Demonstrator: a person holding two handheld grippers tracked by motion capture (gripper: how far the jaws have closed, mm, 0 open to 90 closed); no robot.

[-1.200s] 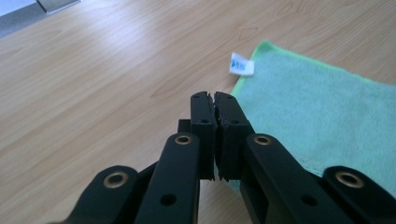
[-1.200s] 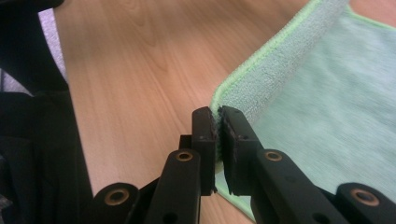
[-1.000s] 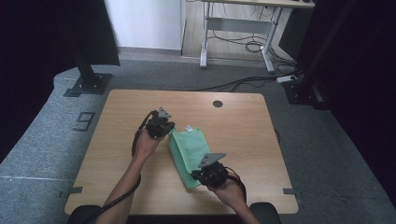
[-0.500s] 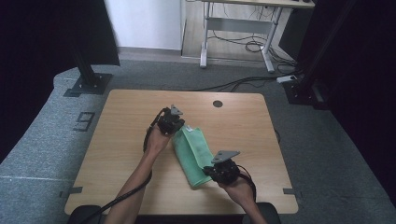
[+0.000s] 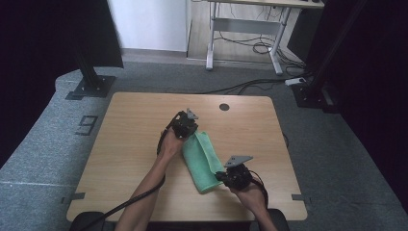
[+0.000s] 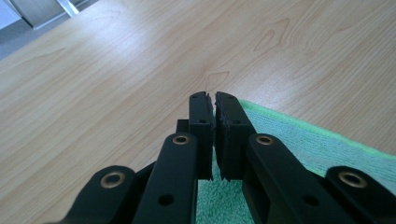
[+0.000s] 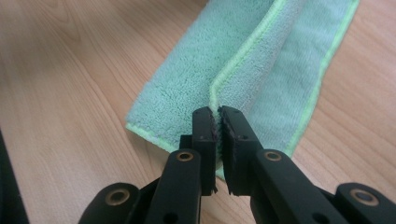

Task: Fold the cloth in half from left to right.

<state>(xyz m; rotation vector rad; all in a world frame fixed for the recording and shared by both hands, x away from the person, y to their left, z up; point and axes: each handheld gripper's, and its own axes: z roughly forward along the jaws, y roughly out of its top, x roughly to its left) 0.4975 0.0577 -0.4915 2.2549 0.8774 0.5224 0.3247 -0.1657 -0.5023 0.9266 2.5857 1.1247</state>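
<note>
A green microfibre towel lies folded into a long strip on the wooden table, running from the middle toward the near right. My left gripper is at the strip's far end, shut, with towel cloth under and between its jaws. At the near end my right gripper is shut on the towel's raised hemmed edge, which runs straight into its closed jaws. A forearm reaches in from the bottom to each gripper.
The table has a round cable hole near its far edge. Bare wood lies left of the towel. A black stand base and another desk's legs stand on the grey floor beyond.
Both grippers have moved right and slightly down, carrying the towel's edge over. The towel now lies as a narrower strip, shifted rightward on the table.
</note>
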